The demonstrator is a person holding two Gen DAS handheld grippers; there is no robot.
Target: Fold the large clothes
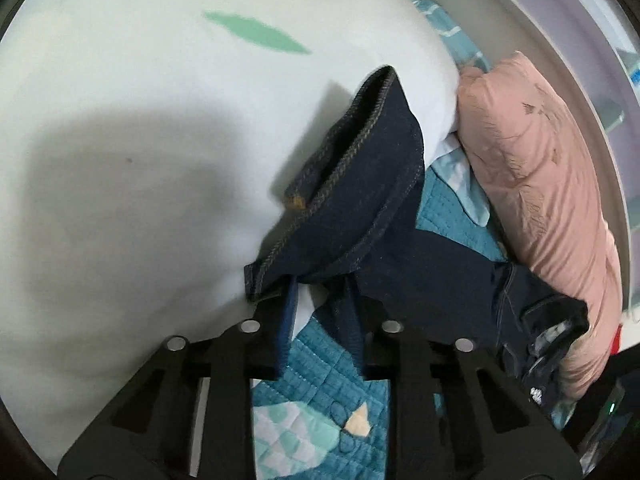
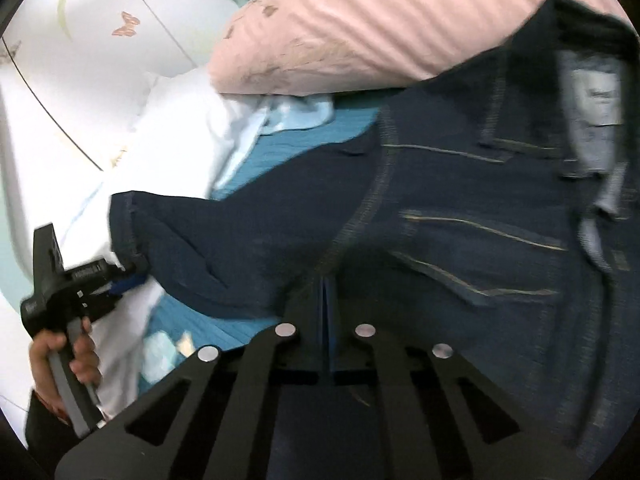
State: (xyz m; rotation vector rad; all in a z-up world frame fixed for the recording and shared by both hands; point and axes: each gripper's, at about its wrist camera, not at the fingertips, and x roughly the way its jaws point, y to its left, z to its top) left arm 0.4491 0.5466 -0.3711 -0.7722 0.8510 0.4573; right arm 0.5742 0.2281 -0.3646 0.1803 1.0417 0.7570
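Observation:
Dark blue jeans (image 2: 460, 216) with tan stitching lie on a teal quilted bedspread (image 1: 320, 400). In the left wrist view the left gripper (image 1: 320, 292) holds a jeans hem (image 1: 352, 184), and the leg end stands up in front of the camera. In the right wrist view the right gripper (image 2: 329, 288) has its blue pads pressed together on the denim near the back pockets. The left gripper (image 2: 124, 276) also shows there at the left, held by a hand and gripping the leg end.
A pink pillow (image 1: 536, 184) lies along the bed's far side. A white pillow (image 1: 160, 160) with a green leaf print fills the left of the left wrist view. Light blue and white cloth (image 2: 280, 116) is bunched beside the pink pillow (image 2: 360, 24).

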